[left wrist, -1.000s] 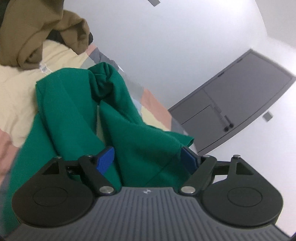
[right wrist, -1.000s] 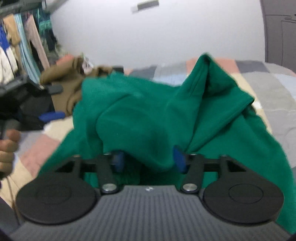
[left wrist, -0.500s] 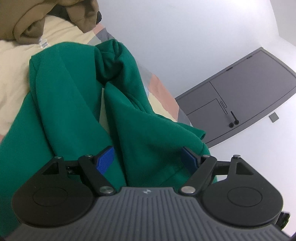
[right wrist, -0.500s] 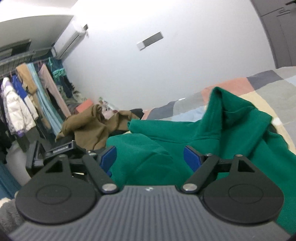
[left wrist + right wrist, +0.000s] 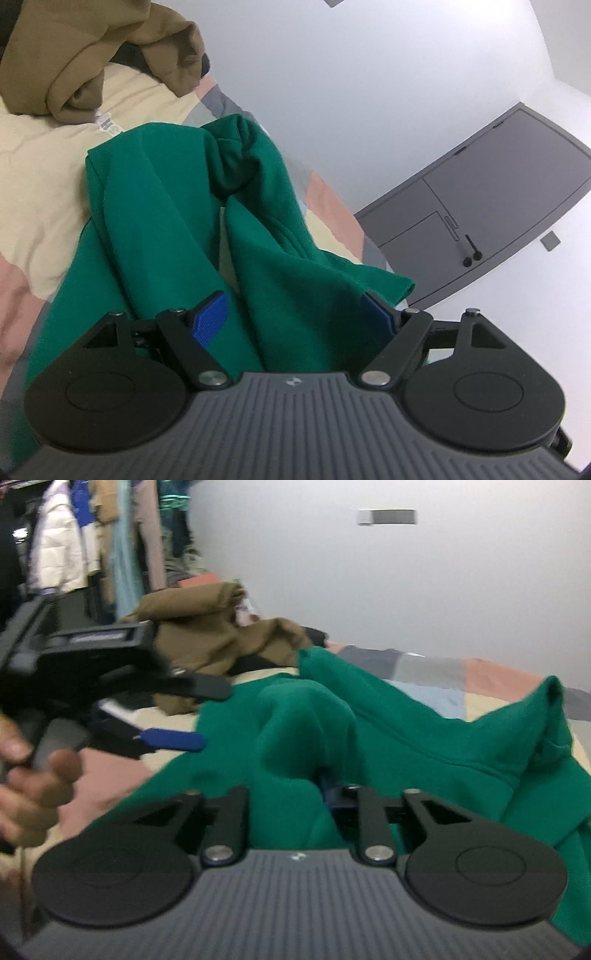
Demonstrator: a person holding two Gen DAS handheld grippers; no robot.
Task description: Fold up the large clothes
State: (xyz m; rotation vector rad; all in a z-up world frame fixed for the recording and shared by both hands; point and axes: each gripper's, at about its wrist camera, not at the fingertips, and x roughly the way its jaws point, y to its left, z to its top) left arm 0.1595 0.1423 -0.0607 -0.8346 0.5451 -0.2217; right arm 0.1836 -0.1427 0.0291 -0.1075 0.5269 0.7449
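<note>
My right gripper (image 5: 295, 794) jaws just closed, apparently clamped on green garment (image 5: 388, 731) fold, view blurred; my left gripper (image 5: 291, 314) jaws apart, garment bunched between them, spreading ahead over quilt (image 5: 40, 177)

A sweatshirt (image 5: 406, 738) lies on the bed (image 5: 424, 664); behind it a heap of clothes (image 5: 207, 638) (hanging coats (image 5: 66, 546) farther left).

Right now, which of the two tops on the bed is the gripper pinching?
The green top. The right gripper pinches its fabric; the brown top lies bunched behind, untouched.
</note>
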